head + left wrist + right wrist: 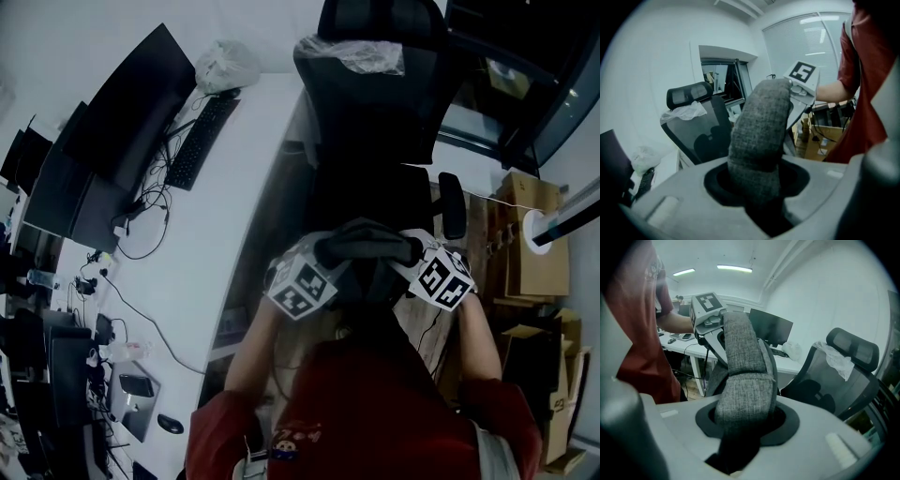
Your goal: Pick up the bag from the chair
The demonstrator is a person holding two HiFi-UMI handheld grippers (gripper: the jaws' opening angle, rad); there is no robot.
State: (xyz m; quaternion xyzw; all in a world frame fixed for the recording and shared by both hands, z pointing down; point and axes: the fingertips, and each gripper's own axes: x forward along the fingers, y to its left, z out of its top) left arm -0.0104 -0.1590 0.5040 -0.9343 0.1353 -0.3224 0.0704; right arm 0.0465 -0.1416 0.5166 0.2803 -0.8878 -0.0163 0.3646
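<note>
The bag (367,251) is held by its grey woven strap (761,136), stretched between the two grippers close to the person's chest, in front of the chair (375,112). The left gripper (326,261) has its jaws clenched on one end of the strap and the right gripper (414,259) has its jaws clenched on the other. Each gripper view shows the strap running from its own jaws up to the other gripper's marker cube. The bag's body is too dark in the head view to make out against the seat and the person's red top (375,412).

In both gripper views the chair's mesh back stands apart from the strap, with open room between. Crumpled plastic wrap (361,52) lies over its headrest.

To the left, the edge of the white worktop (216,244) runs just beside the chair, carrying a keyboard (202,141), monitors (131,103), loose cables and a plastic bag (225,66). On the right, cardboard boxes (530,244) stand near the chair's armrest (453,204).
</note>
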